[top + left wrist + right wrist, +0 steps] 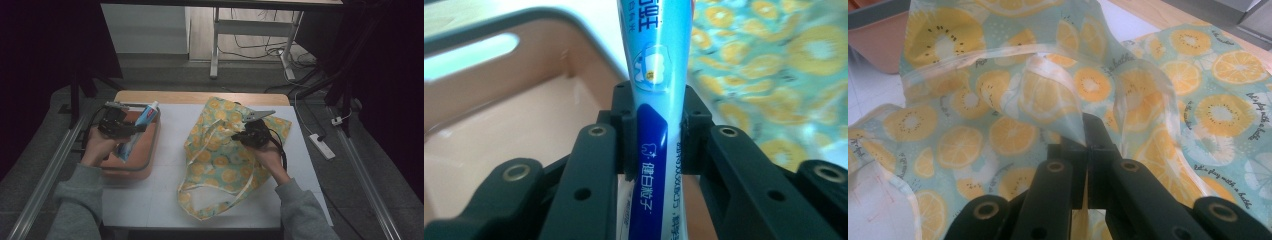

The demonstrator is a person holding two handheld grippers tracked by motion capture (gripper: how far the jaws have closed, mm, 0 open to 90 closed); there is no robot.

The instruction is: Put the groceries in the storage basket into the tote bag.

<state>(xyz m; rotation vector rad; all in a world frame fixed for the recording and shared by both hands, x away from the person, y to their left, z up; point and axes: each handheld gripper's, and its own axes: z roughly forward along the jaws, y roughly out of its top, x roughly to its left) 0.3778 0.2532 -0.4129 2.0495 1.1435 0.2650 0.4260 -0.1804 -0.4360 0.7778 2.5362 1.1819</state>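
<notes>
A blue and white toothpaste tube [139, 129] is held above the pink tray [150, 150], cap end pointing away from me. My left gripper [131, 128] is shut on the tube's middle; in the left gripper view the tube [655, 130] stands pinched between both jaws of the gripper [655, 135]. A fabric bag with an orange-slice print [220, 160] lies on the white table top. My right gripper [243, 134] is shut on a fold of the bag's edge [1058, 100], lifting it slightly; the right gripper [1087, 142] shows its jaws closed on the cloth.
The pink tray's rim [484, 30] sits at the table's left side. The white table top [165, 190] shows between tray and bag. A power strip [322, 146] lies on the floor to the right, and a desk frame [215, 50] stands beyond the table.
</notes>
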